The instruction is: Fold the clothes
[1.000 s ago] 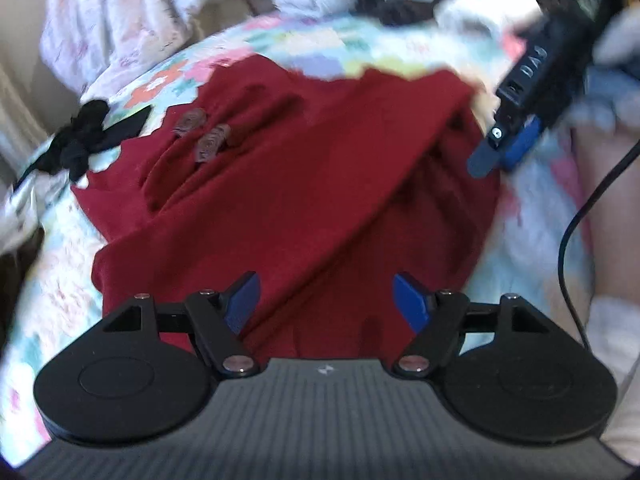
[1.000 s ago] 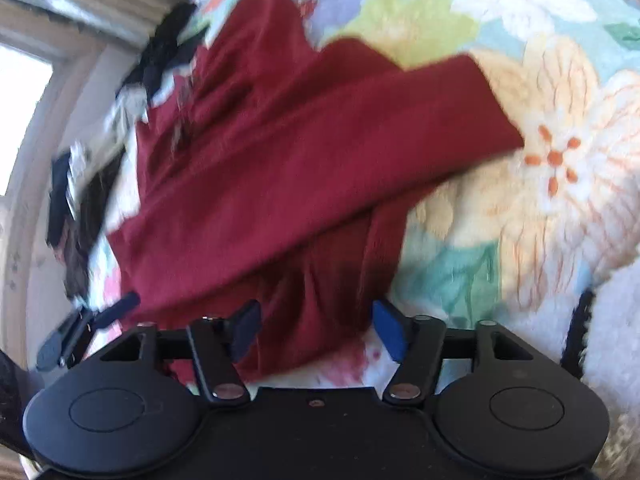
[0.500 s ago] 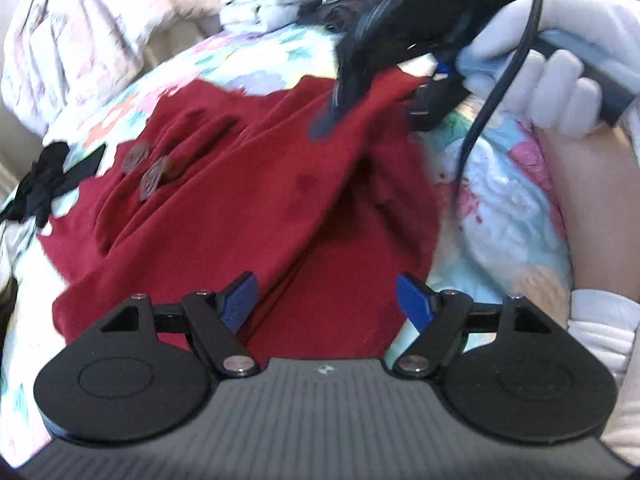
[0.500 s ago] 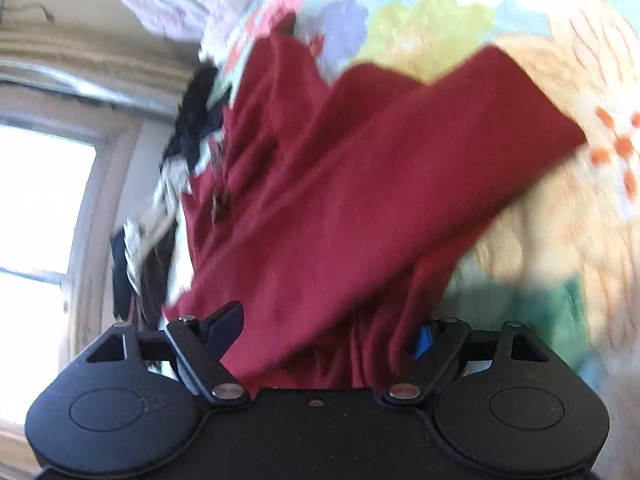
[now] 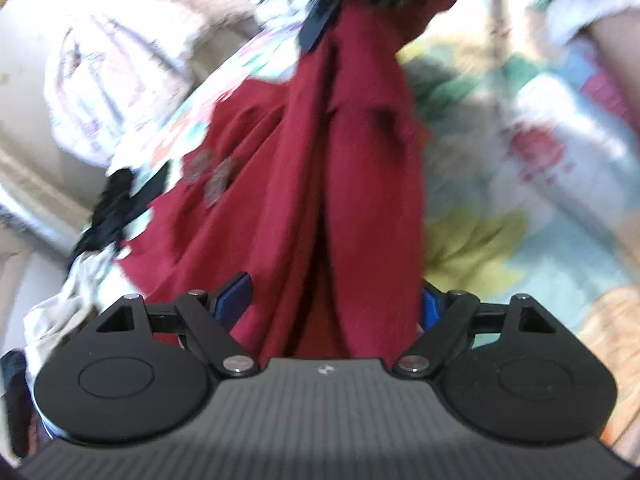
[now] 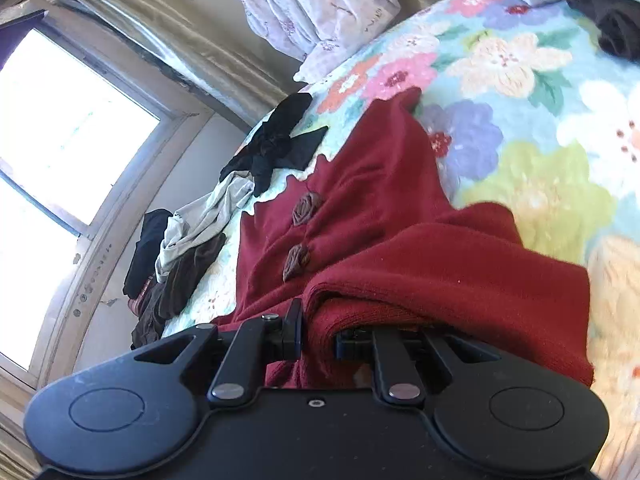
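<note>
A dark red knit garment (image 5: 340, 160) with two fabric rosettes (image 6: 298, 236) lies on a floral bedspread (image 6: 520, 80). My right gripper (image 6: 318, 332) is closing its jaws on a thick fold of the red garment (image 6: 400, 248); its right finger is buried under the cloth. In the left wrist view the right gripper (image 5: 340, 0) holds the cloth up at the top, so it hangs as a long ridge. My left gripper (image 5: 332, 304) has its jaws wide and still opening, with the hanging cloth running down between its blue fingers (image 5: 236, 300).
A black garment (image 6: 276, 144) and a heap of grey and brown clothes (image 6: 192, 240) lie by the window (image 6: 60, 140) at the bed's left edge. Pale printed bedding (image 6: 312, 4) is bunched at the back. Another dark garment (image 6: 616, 28) lies at the far right.
The right gripper's jaws have shut on a fold of the red garment and lifted it. The cloth, which lay spread flat, now hangs in a ridge running between the left fingers.
</note>
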{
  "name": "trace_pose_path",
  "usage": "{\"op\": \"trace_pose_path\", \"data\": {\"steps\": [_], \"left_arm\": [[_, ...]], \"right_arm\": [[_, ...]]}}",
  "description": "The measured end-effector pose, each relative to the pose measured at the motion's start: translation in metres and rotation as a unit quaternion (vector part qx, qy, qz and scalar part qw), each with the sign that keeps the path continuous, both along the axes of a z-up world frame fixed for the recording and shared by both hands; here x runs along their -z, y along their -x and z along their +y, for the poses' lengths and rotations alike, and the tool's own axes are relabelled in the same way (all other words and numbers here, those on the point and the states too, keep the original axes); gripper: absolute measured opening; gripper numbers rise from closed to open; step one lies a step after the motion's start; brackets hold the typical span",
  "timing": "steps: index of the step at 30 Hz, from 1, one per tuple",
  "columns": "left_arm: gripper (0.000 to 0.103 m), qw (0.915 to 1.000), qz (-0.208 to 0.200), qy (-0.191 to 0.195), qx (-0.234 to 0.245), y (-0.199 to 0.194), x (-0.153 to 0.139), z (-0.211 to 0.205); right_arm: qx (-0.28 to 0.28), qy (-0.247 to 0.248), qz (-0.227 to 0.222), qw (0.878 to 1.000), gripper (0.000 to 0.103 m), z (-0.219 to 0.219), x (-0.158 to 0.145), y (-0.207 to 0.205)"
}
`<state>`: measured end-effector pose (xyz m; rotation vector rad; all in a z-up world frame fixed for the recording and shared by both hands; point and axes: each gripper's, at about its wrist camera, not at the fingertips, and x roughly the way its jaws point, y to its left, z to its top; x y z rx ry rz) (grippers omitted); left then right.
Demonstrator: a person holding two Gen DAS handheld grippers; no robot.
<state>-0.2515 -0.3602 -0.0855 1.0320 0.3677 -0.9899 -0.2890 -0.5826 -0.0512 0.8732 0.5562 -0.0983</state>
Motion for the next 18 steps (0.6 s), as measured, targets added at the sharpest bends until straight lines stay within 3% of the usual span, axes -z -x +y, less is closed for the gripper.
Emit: {"op": "trace_pose_path", "data": {"steps": [3,4,5,6,7,8,13,18], "left_arm": [[0.082,0.9993,-0.014,-0.019,-0.030,-0.008,0.001,0.008],[0.082,0.9993,0.006,-0.014,-0.034,-0.013,-0.001,0.009],[0.070,0.9989,0.027,-0.009,-0.037,-0.019,-0.003,0.009],[0.036,0.9981,0.050,-0.006,-0.034,-0.024,-0.004,0.008],[0.021,0.9983,0.046,-0.004,-0.036,-0.028,-0.006,0.007],[0.012,0.9984,0.043,-0.001,-0.038,-0.032,-0.008,0.006],[0.010,0.9954,0.039,0.062,-0.062,-0.055,-0.036,0.011],[0.010,0.9929,0.038,0.090,-0.068,-0.092,-0.063,0.003]], "right_arm": [[0.005,-0.006,-0.004,1.000,0.018,-0.002,0.001,0.005],[0.007,-0.008,-0.005,1.000,0.018,-0.001,0.002,0.005],[0.010,-0.011,-0.007,1.000,0.018,-0.001,0.003,0.005],[0.011,-0.012,-0.010,1.000,0.018,0.000,0.004,0.006],[0.011,-0.012,-0.012,1.000,0.018,0.000,0.006,0.006],[0.011,-0.010,-0.012,1.000,0.018,0.000,0.007,0.006],[0.014,0.013,-0.014,1.000,0.018,-0.001,0.002,0.002],[-0.023,0.068,0.001,0.997,0.018,-0.007,-0.014,-0.022]]}}
